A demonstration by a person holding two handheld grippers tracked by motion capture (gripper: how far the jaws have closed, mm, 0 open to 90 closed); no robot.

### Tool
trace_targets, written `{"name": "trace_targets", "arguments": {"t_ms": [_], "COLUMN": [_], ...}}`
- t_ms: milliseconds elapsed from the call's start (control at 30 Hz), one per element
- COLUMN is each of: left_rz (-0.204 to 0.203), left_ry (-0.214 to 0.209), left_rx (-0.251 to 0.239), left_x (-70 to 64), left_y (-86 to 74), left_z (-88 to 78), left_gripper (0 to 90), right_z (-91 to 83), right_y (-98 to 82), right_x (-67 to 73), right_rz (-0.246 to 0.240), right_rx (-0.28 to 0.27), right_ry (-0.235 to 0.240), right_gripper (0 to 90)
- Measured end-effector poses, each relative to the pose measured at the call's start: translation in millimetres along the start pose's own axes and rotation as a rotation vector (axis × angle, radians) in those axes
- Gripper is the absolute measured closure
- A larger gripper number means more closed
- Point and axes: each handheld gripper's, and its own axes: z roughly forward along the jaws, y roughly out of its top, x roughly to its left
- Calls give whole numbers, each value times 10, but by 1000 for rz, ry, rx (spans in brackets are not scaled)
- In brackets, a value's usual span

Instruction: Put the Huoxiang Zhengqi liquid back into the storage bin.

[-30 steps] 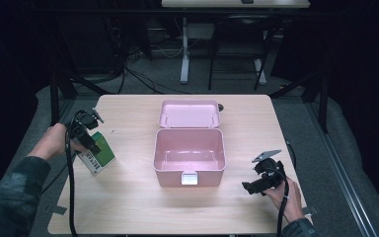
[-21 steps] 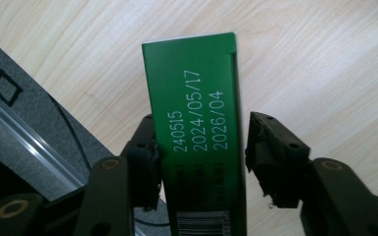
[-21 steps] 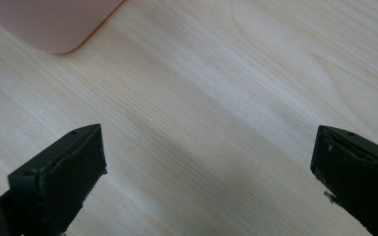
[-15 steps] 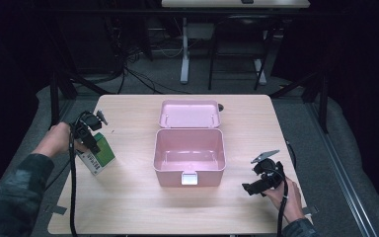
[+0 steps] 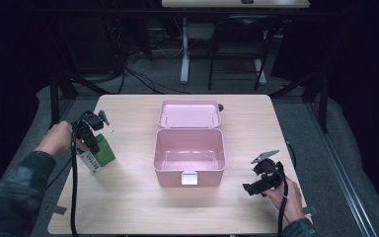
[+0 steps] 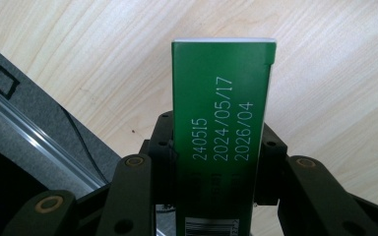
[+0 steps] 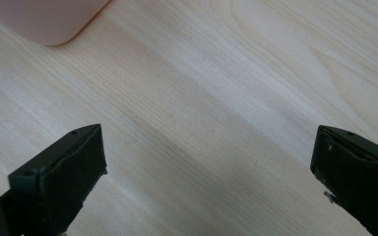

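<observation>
Already the left gripper (image 5: 94, 139) has just been closing its jaws onto the one green cardboard carton with white printed dates (image 6: 221, 132), which stands at the left side of the pale wooden table (image 5: 128, 207), its flanks seemingly pinched. Carrying it into the single open pink plastic box (image 5: 190, 158) at the centre probably remains. Meanwhile the right gripper (image 5: 256, 185) hovers spread wide, empty.

Green carton (image 6: 221, 132) between claw (image 6: 216, 167) jaws
</observation>
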Motion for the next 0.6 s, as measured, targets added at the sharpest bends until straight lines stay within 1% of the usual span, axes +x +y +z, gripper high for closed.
{"name": "trace_targets", "arguments": {"t_ms": [167, 300, 367, 433, 500, 600], "left_rz": [7, 21, 27, 41, 47, 52], "left_ry": [-3, 4, -5, 1, 8, 8], "left_rx": [3, 0, 1, -3, -3, -11], "left_x": [-12, -39, -54, -74, -81, -98], "left_y": [-8, -29, -40, -50, -50, -49], "left_z": [-44, -116, -158, -220, -242, -298], "left_gripper": [630, 630, 630, 629, 630, 630], "right_z": [-2, 6, 6, 4, 4, 8], "right_y": [-1, -1, 1, 1, 0, -5], "right_x": [-1, 9, 11, 4, 0, 5], "right_rz": [-1, -6, -4, -6, -8, -8], "right_rx": [-5, -5, -4, 1, 3, 5], "right_ry": [-3, -8, -9, -6, -8, -5], "right_gripper": [0, 0, 0, 0, 0, 0]}}
